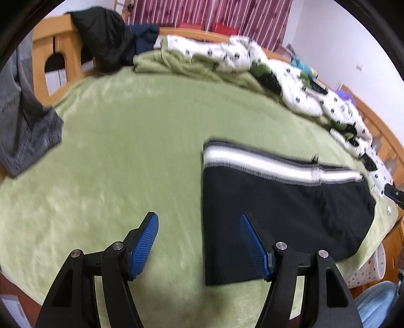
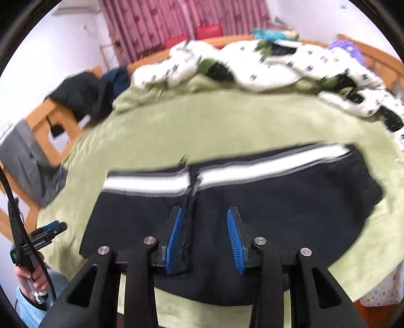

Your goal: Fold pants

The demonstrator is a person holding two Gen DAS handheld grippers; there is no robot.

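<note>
Black pants [image 1: 277, 209] with a white and grey side stripe [image 1: 265, 161] lie folded flat on the green bedspread [image 1: 126, 141]. My left gripper [image 1: 199, 219] is open and empty, hovering over the bedspread at the pants' left edge. In the right wrist view the pants [image 2: 290, 201] spread across the middle. My right gripper [image 2: 205, 214] is open above the dark fabric, holding nothing. The left gripper also shows at the left edge of that view [image 2: 48, 234], held in a hand.
A rumpled white patterned quilt [image 1: 252, 58] and green blanket lie along the far side. Dark clothes [image 1: 106, 32] hang on the wooden bed frame [image 1: 50, 50]. A grey garment [image 1: 22, 126] hangs at left. Red striped curtains [image 2: 176, 20] are behind.
</note>
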